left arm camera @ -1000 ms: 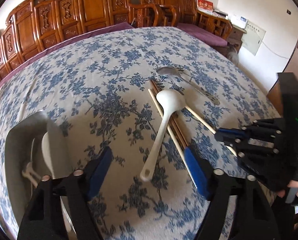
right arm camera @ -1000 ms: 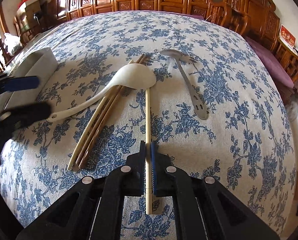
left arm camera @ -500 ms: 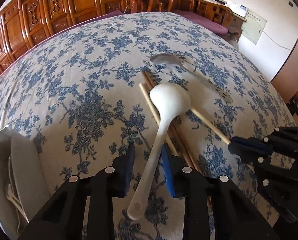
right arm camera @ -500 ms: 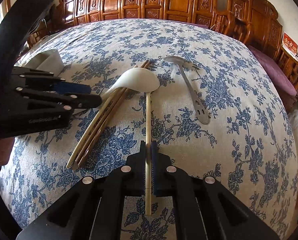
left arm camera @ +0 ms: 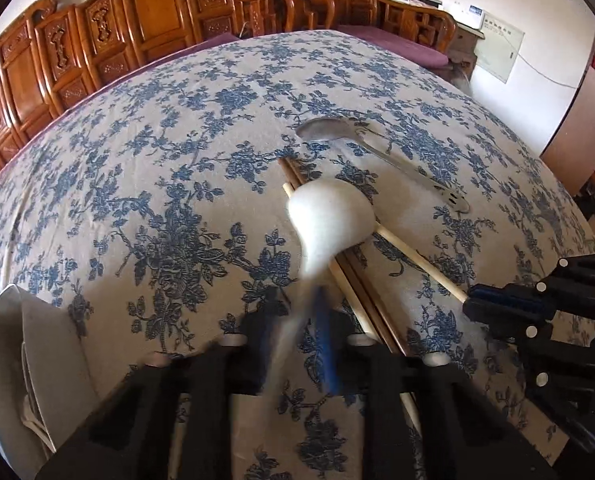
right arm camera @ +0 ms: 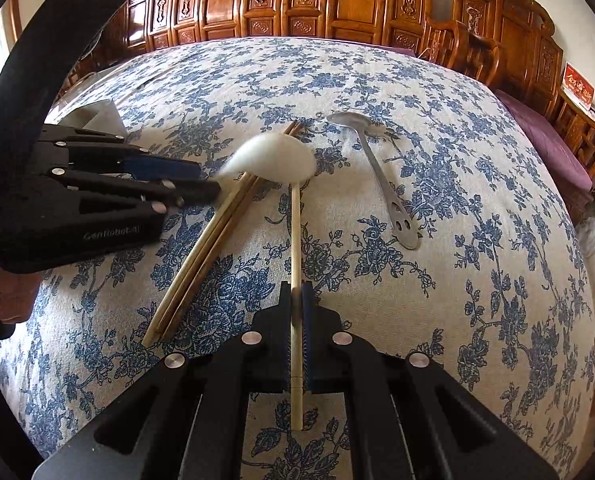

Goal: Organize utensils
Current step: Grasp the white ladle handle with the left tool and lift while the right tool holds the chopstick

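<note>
A white spoon (left arm camera: 331, 216) lies bowl-down across several chopsticks (left arm camera: 353, 288) on the blue-flowered tablecloth. Its handle is blurred and runs between the pads of my left gripper (left arm camera: 297, 308), whose jaws are closing on it. In the right wrist view the spoon (right arm camera: 273, 158) has its bowl tipped up, just ahead of the left gripper (right arm camera: 207, 181). My right gripper (right arm camera: 296, 300) is shut on one pale chopstick (right arm camera: 295, 240), whose far end goes under the spoon's bowl. The other chopsticks (right arm camera: 209, 248) lie in a bundle to its left. A metal spoon (right arm camera: 381, 184) lies apart on the right.
A grey container (left arm camera: 29, 344) with white utensils in it stands at the table's near left, and the grey container (right arm camera: 101, 114) shows behind the left gripper. Carved wooden chairs (right arm camera: 297, 4) line the far side. A person's hand (right arm camera: 5, 300) holds the left gripper.
My left gripper came down and forward over the white spoon's handle and closed from wide open onto it. The spoon's bowl has tipped up. The right gripper and its chopstick stayed put.
</note>
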